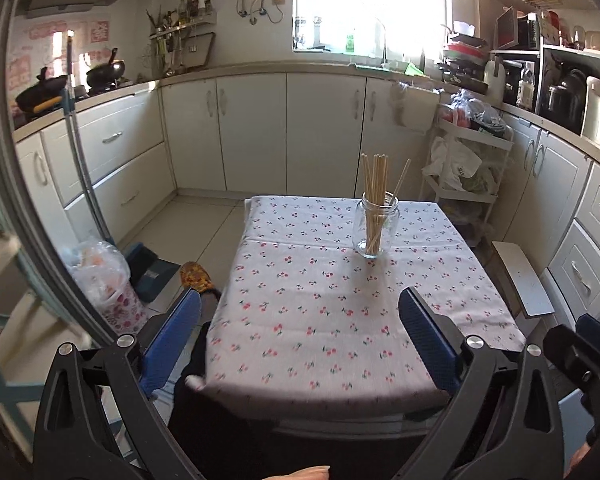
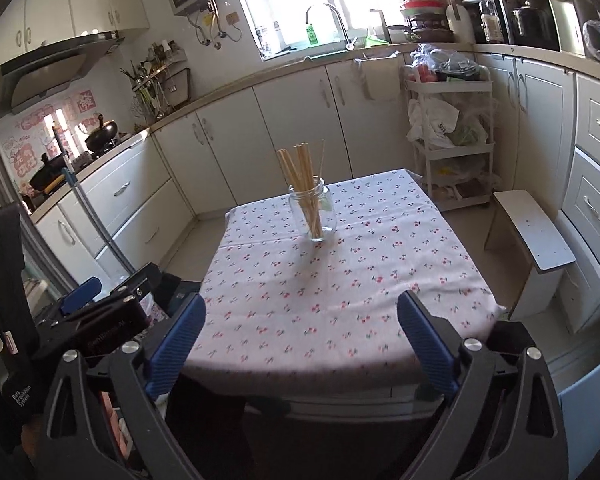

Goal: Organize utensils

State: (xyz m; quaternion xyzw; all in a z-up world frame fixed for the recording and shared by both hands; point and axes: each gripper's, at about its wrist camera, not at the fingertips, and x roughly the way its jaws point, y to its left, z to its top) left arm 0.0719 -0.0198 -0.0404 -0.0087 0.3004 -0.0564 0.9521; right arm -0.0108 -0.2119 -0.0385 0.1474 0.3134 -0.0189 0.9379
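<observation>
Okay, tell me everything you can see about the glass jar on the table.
The jar is clear glass, round, with a threaded neck and no lid. It stands upright on the cherry-print tablecloth, toward the table's far side. A bundle of light wooden chopsticks stands in it, leaning on the rim, one tilted away from the rest. Neither gripper touches it.

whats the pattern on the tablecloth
White tablecloth printed with small red cherries on green stems, clearest in the left wrist view.
</observation>
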